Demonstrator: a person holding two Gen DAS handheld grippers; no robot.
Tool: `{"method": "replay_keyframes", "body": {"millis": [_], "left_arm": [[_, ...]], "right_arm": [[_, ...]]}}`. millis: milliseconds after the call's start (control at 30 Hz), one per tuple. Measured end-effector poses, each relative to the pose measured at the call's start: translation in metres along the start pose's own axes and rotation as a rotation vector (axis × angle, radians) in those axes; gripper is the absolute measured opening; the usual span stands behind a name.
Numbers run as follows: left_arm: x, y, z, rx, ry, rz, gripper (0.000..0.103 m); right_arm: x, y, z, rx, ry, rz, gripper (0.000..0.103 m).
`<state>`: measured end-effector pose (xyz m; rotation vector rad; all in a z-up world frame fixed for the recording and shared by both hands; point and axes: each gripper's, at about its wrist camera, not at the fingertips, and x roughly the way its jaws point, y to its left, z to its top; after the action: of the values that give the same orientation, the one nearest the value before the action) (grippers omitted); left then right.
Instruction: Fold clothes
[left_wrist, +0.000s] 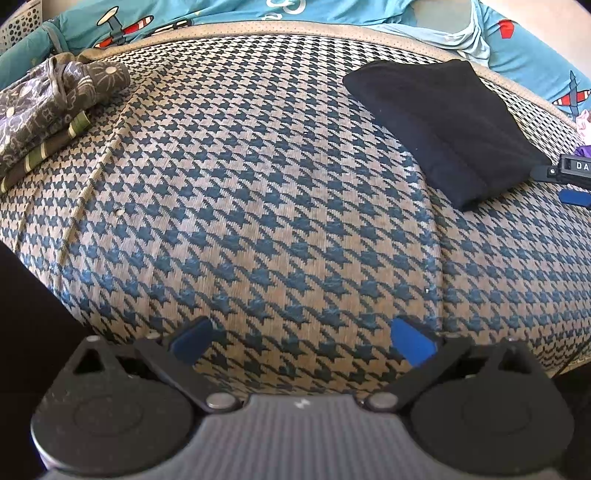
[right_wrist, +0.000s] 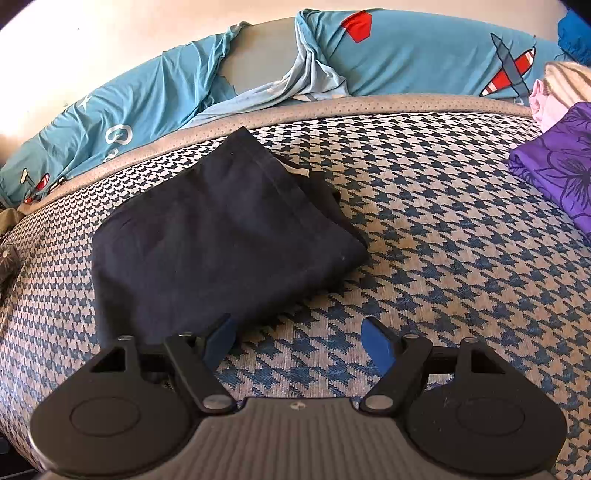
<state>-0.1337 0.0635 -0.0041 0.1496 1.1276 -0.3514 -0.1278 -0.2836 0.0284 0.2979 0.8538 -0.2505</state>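
The dark garment (right_wrist: 221, 236) lies folded into a compact, roughly rectangular packet on the houndstooth mattress (right_wrist: 443, 258), towards its far edge. It reads as thin, soft cloth: light, limp, with no stiffness of its own, so expect it to sag and slide open if you lift it by one layer. A pale label shows at its far corner, where layered edges are exposed. For any hold, you take a corner or a folded edge, pinching through all layers at once.

Your right gripper (right_wrist: 299, 343) hovers with jaws spread wide and empty. The garment's near edge sits just beyond and left of the left blue pad; nothing lies between the jaws but mattress.

Your left gripper (left_wrist: 303, 339) is likewise parted and holding nothing, over bare mattress. The garment lies well apart from it, far and right.

Patterned clothes (left_wrist: 48, 110) are stacked at far left; a purple garment (right_wrist: 554, 173) lies at far right.

Whether the dark packet is finished or awaits another fold, the pictures do not settle.
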Motion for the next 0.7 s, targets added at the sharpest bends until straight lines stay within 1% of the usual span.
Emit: {"method": "replay_keyframes", "body": {"millis": [300,400,700], "left_arm": [[0.007,0.006,0.006,-0.01,-0.003,-0.03,0.103],[0.013,0.006,0.011,-0.014,0.01,-0.039,0.103],[0.025,-0.002,0.034,-0.012,0.009,-0.06,0.103]], "right_arm": [[0.003,0.004,0.001,-0.008,0.006,-0.001,0.075],[0.004,0.005,0.001,-0.012,0.008,-0.002,0.075],[0.003,0.003,0.004,0.008,-0.008,0.024,0.075]]}}
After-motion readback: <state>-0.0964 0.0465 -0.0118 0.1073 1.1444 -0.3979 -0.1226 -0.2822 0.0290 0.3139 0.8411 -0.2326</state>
